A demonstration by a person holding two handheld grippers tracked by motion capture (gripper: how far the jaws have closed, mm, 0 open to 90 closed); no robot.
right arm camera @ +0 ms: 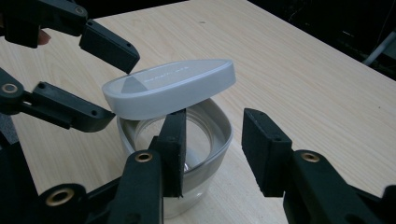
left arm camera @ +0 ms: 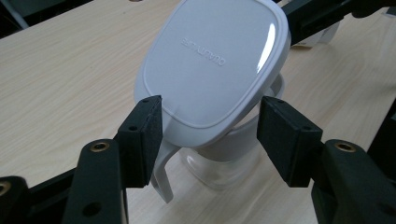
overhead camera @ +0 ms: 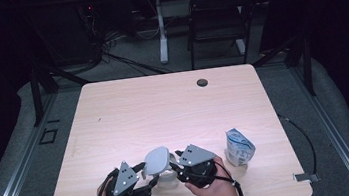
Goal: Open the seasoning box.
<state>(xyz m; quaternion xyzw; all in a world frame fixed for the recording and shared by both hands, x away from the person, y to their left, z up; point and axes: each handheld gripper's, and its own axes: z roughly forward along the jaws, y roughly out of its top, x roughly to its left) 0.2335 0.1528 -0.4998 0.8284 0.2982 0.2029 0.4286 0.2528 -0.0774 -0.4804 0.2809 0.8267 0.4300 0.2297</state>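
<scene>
A clear container (overhead camera: 169, 182) with a white rim stands near the table's front edge. Its white lid (overhead camera: 157, 160) sits tilted over it, raised on one side. In the left gripper view the lid (left arm camera: 210, 60) fills the middle, and a white clasp strip (left arm camera: 160, 172) hangs by the container (left arm camera: 224, 163). My left gripper (left arm camera: 210, 126) is open, its pads on either side of the lid's near edge. My right gripper (right arm camera: 212, 140) straddles the container's wall (right arm camera: 222, 135), one pad inside and one outside, with a gap showing at the outer pad. In the high view, the left gripper (overhead camera: 147, 174) and right gripper (overhead camera: 175, 167) flank the container.
A small blue and white pouch (overhead camera: 239, 146) stands to the right of the right hand. The wooden table (overhead camera: 164, 109) has a dark cable hole (overhead camera: 202, 82) near its far edge. A black chair (overhead camera: 218, 17) and a desk leg stand beyond the table.
</scene>
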